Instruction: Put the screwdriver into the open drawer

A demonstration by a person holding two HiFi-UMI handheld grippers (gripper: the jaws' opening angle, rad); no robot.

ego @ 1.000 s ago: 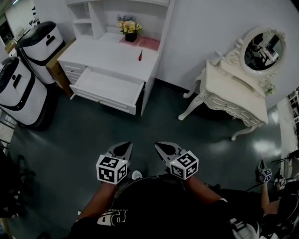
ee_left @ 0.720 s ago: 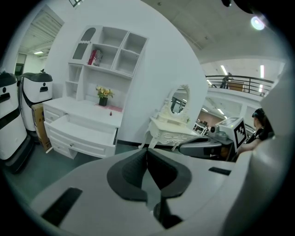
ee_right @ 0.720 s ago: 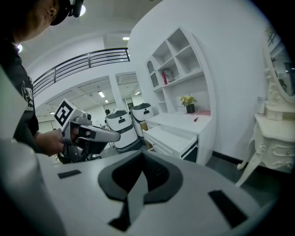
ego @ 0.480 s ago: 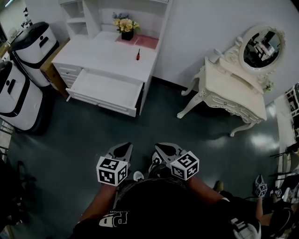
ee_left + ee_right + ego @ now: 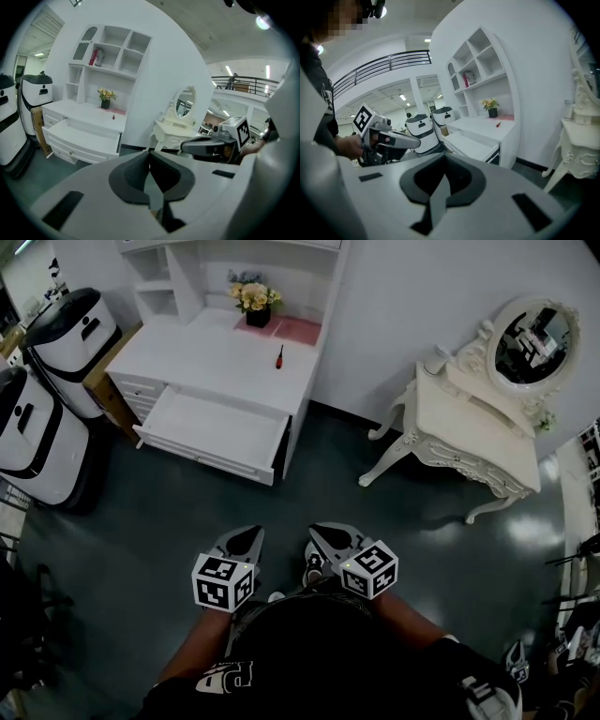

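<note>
Screwdriver (image 5: 279, 356) on desk (image 5: 225, 352) behind open drawer (image 5: 216, 423)

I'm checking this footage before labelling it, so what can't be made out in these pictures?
Screwdriver: head view, too small to see its tip.
Open drawer: head view, its rear lies hidden under the desk top.
Red shelf item: left gripper view, too small to identify.

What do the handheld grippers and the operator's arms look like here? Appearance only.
The left tongs and right tongs are pale grey tapered shells with dark grey inner pads. Each carries a white cube with black square markers. The person wears a black top with white lettering.
</note>
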